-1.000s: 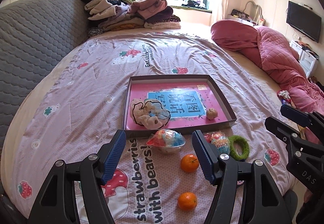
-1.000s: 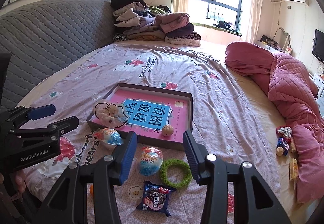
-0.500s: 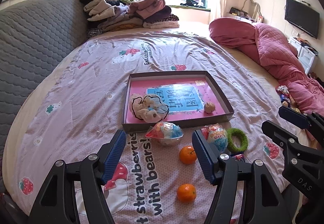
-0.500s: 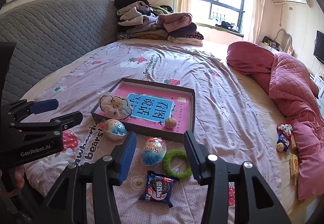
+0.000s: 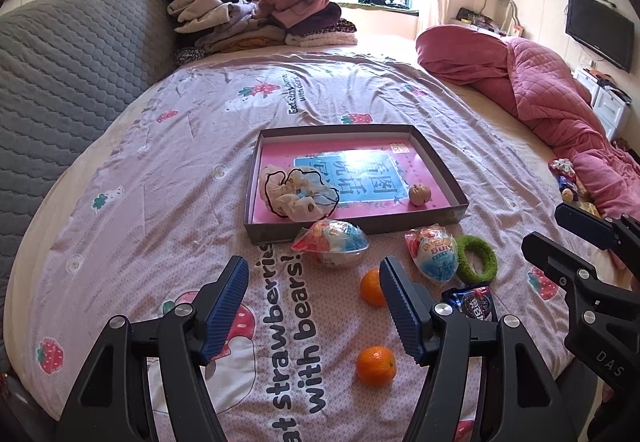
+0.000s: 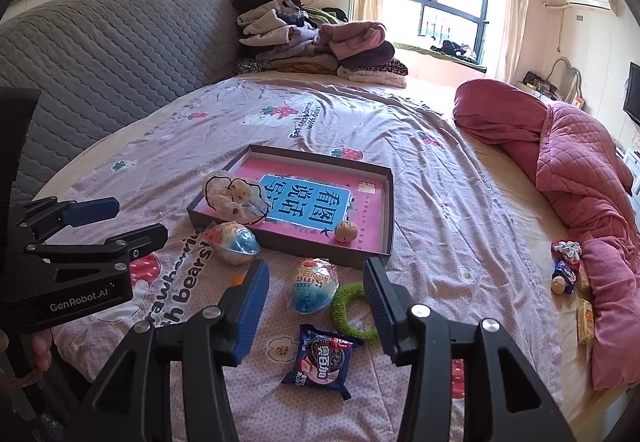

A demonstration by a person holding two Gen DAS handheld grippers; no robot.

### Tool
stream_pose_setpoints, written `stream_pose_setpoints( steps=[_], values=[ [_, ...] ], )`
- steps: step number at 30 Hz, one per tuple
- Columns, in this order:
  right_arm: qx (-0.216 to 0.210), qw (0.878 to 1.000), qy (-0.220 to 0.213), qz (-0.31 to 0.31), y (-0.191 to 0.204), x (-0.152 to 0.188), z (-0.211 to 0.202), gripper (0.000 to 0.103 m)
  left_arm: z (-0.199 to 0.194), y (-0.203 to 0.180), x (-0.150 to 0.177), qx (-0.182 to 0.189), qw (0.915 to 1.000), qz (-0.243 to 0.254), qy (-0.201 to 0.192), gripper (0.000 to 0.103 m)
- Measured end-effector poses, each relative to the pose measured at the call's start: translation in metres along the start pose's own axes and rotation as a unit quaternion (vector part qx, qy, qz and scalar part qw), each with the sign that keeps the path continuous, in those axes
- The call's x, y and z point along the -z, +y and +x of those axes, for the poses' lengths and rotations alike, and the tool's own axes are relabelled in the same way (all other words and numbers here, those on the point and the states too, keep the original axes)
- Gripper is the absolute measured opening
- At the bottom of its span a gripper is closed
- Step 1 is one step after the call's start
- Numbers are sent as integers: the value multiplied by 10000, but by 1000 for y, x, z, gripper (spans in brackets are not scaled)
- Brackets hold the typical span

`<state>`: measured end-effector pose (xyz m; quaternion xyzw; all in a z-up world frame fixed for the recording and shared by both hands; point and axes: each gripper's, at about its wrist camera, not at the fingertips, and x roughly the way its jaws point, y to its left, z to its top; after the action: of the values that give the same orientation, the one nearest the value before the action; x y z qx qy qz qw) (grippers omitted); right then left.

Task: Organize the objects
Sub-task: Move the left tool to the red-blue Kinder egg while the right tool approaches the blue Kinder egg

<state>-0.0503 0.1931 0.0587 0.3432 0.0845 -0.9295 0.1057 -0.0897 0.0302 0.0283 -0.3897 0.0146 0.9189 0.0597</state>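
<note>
A shallow grey box (image 5: 436, 167) (image 6: 387, 202) with a pink lining lies on the bed and holds a cream scrunchie (image 5: 294, 192) (image 6: 234, 196) and a small round toy (image 5: 419, 195) (image 6: 345, 231). In front of it lie two wrapped toy eggs (image 5: 336, 242) (image 5: 434, 256) (image 6: 313, 284), a green ring (image 5: 478, 258) (image 6: 350, 312), a cookie packet (image 6: 322, 360) (image 5: 472, 302) and two oranges (image 5: 370, 282) (image 5: 376, 366). My left gripper (image 5: 314, 284) is open and empty above the near bedsheet. My right gripper (image 6: 316, 288) is open and empty above the egg and ring.
A folded clothes pile (image 5: 256, 16) sits at the bed's far end against a grey padded headboard (image 5: 60, 82). A pink quilt (image 5: 540, 94) lies along the right side with small snacks (image 6: 566, 274) beside it. The bed's near edge is just below both grippers.
Both grippers have pulled back and risen a little, so the box and loose items sit slightly farther away. Both stay open. No object has moved.
</note>
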Motion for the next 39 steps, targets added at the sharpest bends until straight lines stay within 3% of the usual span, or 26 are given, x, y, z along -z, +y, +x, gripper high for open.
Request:
stream_pose_setpoints(
  steps=[39],
  values=[
    [-122,9989,443,-66,9,33,37,49,36,-7,31,116,9987,47,487,69]
  ],
)
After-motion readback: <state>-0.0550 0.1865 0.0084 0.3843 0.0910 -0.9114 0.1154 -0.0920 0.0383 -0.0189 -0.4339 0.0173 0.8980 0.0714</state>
